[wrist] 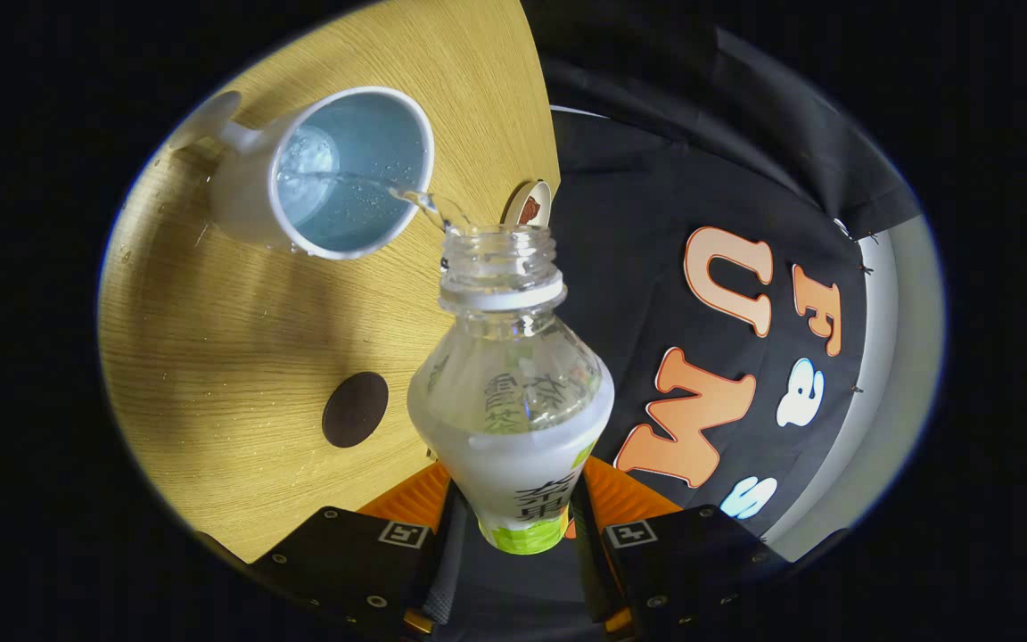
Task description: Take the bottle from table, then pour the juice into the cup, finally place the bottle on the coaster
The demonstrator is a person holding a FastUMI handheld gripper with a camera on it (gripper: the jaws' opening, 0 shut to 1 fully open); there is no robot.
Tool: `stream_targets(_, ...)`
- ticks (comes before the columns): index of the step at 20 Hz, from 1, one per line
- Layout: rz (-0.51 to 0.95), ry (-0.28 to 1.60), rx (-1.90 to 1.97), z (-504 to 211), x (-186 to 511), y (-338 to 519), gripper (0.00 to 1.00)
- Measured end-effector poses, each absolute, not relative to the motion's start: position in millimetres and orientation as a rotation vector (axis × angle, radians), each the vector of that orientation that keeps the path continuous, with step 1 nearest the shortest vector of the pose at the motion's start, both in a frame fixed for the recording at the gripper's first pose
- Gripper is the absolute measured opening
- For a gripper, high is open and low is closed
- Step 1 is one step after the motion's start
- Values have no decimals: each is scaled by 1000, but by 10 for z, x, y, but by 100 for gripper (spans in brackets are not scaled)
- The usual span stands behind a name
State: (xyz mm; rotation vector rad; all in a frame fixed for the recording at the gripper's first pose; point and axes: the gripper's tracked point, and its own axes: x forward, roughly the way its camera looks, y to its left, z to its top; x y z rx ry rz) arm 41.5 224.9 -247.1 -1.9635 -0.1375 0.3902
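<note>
My gripper [513, 508] is shut on a clear plastic bottle [511, 383] with a white and green label, both fingers pressing its lower body. The bottle has no cap and is tipped toward the table. A thin clear stream runs from its mouth [497, 239] into a white mug [326, 174] that stands on the wooden table [210, 357] beyond the fingers. Liquid with bubbles lies in the mug. A dark round coaster [355, 409] lies on the table, nearer to the fingers than the mug and beside the bottle's body.
A small round object with a brown picture [529, 203] sits at the table's edge just past the bottle mouth. Water droplets speckle the wood around the mug. The black booth cloth [656, 205] hangs beyond the table edge.
</note>
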Motion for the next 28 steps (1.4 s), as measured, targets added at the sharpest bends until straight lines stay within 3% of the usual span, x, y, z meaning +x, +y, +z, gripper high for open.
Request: stream_targets(28,404,-193,-2075,-2274,398,2373,57)
